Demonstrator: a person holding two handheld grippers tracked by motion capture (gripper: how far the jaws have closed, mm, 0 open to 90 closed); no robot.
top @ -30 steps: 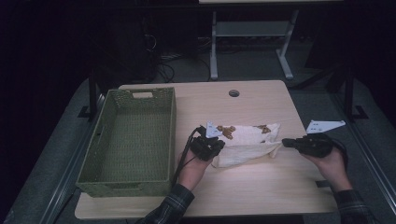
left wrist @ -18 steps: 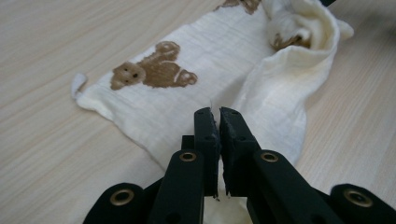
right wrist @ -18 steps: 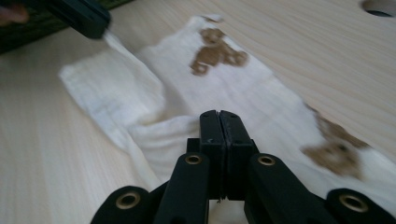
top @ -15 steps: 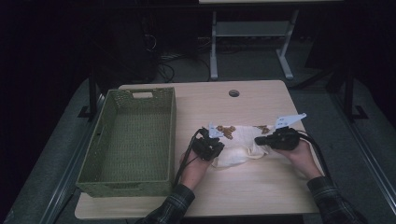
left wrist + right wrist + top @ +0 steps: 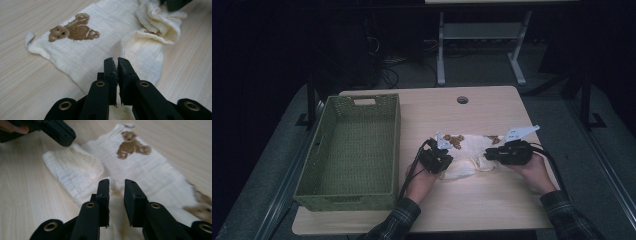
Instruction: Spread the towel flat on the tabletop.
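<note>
Cream muslin cloth (image 5: 472, 152) with brown teddy-bear prints is lying on the light wooden table (image 5: 492, 200), right of centre, partly folded and bunched; a green woven basket (image 5: 352, 150) is sitting on the table's left part, well apart from the cloth's far end but near the left hand; a round cable hole (image 5: 462, 100) is showing near the table's far edge.

Left gripper (image 5: 439, 159) is resting at the cloth's near-left edge, held by the left hand (image 5: 422, 181); in the left gripper view its jaws are standing almost together, a thin slit between them, cream fabric (image 5: 95, 50) running under and between the tips (image 5: 117, 61); a fold of the cloth appears pinched there, though the contact itself is hard to make out; one teddy-bear print (image 5: 73, 30) is lying flat ahead and to the left; a rumpled, doubled-over bunch (image 5: 160, 22) is lying ahead and to the right.

Right gripper (image 5: 499, 152) is sitting at the cloth's right end, held by the right hand (image 5: 532, 170), a pale three-cornered plate (image 5: 519, 132) on top; in the right gripper view its jaws are standing a little apart, a clear gap between them, hovering over or on the cloth (image 5: 150, 170); whether fabric is caught between the tips (image 5: 117, 186) cannot be told; a folded flap (image 5: 72, 167) is lying to the left, a bear print (image 5: 131, 143) farther ahead, part of another bear (image 5: 200, 207) at the right edge; the other gripper (image 5: 56, 131) is showing at the upper left, touching the flap's far edge.

Plaid sleeves (image 5: 397, 220) are coming in from the bottom edge.
</note>
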